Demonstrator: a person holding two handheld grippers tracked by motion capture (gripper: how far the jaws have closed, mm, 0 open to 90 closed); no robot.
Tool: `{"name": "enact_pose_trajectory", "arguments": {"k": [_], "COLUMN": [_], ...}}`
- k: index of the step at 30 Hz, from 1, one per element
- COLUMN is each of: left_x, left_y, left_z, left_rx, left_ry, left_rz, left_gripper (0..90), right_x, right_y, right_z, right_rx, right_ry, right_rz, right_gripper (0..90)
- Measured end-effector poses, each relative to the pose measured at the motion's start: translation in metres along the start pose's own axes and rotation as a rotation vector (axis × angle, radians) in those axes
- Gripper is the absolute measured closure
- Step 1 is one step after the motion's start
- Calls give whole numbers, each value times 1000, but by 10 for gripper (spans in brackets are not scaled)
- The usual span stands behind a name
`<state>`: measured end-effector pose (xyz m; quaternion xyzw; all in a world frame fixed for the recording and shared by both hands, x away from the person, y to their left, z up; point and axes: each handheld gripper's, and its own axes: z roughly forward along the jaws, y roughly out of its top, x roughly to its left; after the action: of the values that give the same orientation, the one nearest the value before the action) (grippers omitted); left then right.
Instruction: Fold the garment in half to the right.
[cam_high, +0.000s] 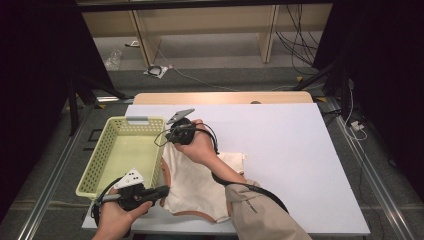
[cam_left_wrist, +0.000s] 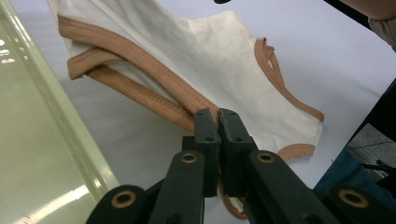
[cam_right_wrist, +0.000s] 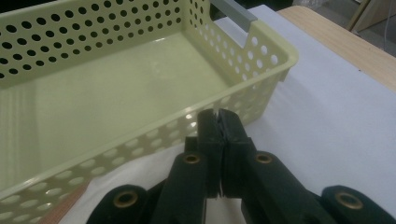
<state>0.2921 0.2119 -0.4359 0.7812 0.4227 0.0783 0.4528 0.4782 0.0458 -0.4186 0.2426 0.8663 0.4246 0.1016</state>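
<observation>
A cream garment (cam_high: 195, 185) with tan trim lies on the white table (cam_high: 280, 150), beside a pale green perforated basket (cam_high: 100, 152). My left gripper (cam_high: 164, 190) is at the table's front left, shut on the tan trim of the garment (cam_left_wrist: 201, 51); the left gripper view shows the hem pinched between the jaws of the left gripper (cam_left_wrist: 218, 116). My right gripper (cam_high: 171, 140) is held across at the garment's far corner, next to the basket's right wall. In its own view the right gripper (cam_right_wrist: 217, 115) is shut with a thin sliver of cloth at the tips, and the garment (cam_right_wrist: 135, 179) hangs beneath.
The basket (cam_right_wrist: 140, 23) has a grey handle (cam_right_wrist: 233, 13) at its far end and nothing inside. White table surface stretches to the right of the garment. A wooden strip (cam_high: 225, 97) borders the table's far edge. Basket wall (cam_left_wrist: 37, 140) runs close along the left gripper.
</observation>
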Motion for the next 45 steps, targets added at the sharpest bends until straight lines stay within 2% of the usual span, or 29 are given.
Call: {"name": "enact_pose_trajectory", "arguments": {"k": [45], "left_x": [2], "left_y": [-2], "left_z": [-7], "left_rx": [-13], "left_ry": [15], "left_rz": [-3], "left_gripper": [868], "right_x": [5], "right_y": [7], "right_z": [3], "right_rx": [-15], "right_ry": [7], "right_rz": [-9], "right_gripper": [893]}}
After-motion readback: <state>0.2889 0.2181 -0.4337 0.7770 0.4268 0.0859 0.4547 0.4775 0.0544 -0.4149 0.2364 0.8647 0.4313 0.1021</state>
